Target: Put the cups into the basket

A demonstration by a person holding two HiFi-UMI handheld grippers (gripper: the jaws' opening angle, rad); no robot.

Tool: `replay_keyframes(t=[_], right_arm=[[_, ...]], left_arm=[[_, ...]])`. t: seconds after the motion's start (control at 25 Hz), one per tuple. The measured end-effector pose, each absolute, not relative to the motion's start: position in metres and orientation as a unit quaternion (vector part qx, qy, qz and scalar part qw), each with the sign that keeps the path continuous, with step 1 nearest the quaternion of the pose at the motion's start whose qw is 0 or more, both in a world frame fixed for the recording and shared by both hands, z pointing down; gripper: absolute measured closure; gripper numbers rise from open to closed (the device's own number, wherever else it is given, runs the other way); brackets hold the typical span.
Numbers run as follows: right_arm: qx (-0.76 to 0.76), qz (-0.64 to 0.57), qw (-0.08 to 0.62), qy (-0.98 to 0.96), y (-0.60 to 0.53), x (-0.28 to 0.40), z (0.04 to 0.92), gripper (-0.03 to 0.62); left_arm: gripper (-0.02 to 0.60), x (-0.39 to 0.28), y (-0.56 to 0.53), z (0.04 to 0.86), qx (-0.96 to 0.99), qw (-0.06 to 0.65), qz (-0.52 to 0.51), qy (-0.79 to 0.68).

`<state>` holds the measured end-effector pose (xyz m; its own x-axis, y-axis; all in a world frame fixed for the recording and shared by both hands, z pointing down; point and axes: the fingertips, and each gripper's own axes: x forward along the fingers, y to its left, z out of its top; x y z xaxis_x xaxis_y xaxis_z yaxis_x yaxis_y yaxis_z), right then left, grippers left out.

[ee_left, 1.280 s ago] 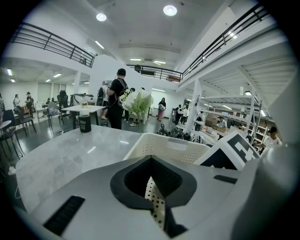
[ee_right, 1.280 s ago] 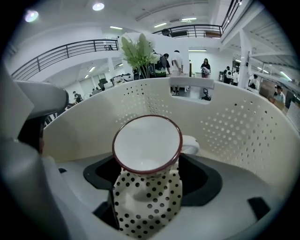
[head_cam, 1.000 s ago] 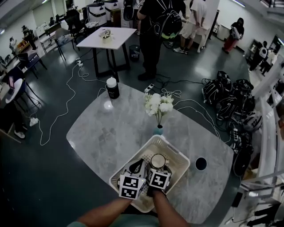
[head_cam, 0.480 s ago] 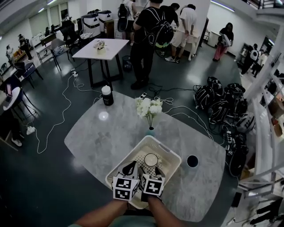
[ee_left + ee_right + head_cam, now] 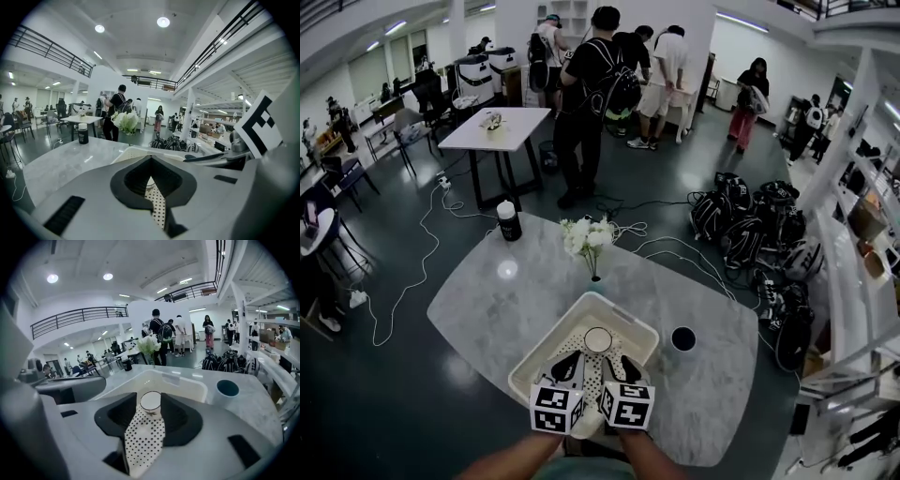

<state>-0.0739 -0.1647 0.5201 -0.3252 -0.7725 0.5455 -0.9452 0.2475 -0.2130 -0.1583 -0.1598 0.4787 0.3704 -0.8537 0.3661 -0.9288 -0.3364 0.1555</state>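
Note:
A white perforated basket (image 5: 542,349) sits on the marble table in front of me. A white cup (image 5: 597,339) stands upright on its dotted floor. A dark cup (image 5: 682,338) stands on the table just right of the basket. Both grippers hover side by side over the basket's near end. My left gripper (image 5: 570,361) is shut with nothing in it. My right gripper (image 5: 622,362) has just been closing partway and holds nothing. In the right gripper view the white cup (image 5: 151,401) stands beyond the tips, and the dark cup (image 5: 227,390) lies to the right.
A small vase of white flowers (image 5: 589,239) stands behind the basket. A black bottle with a white cap (image 5: 508,222) is at the table's far left. Several people stand beyond the table. Bags (image 5: 750,234) and cables lie on the floor to the right.
Both grippers have lifted and drawn back toward me from the basket. The white cup stays standing in it, and the right jaws look narrower.

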Motion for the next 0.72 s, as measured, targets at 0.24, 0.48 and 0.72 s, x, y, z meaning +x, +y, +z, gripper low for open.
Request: replay_keyframes(t=[0.24,0.48,0.72], right_arm=[[0.584,0.234,0.156,-0.761,-0.138,-0.016,0.504,0.556],[0.602,0.210,0.146,-0.756,-0.111,0.041,0.489,0.571],[0.621,0.200,0.141,-0.744,-0.083,0.096,0.486,0.572]], left_arm=[[0.575,-0.116,-0.144,0.471,0.829,0.168,0.105,-0.523],[0.575,-0.056,-0.123,0.472,0.853,0.162,0.108,-0.484],[0.575,0.004,-0.096,0.473,0.876,0.158,0.108,-0.442]])
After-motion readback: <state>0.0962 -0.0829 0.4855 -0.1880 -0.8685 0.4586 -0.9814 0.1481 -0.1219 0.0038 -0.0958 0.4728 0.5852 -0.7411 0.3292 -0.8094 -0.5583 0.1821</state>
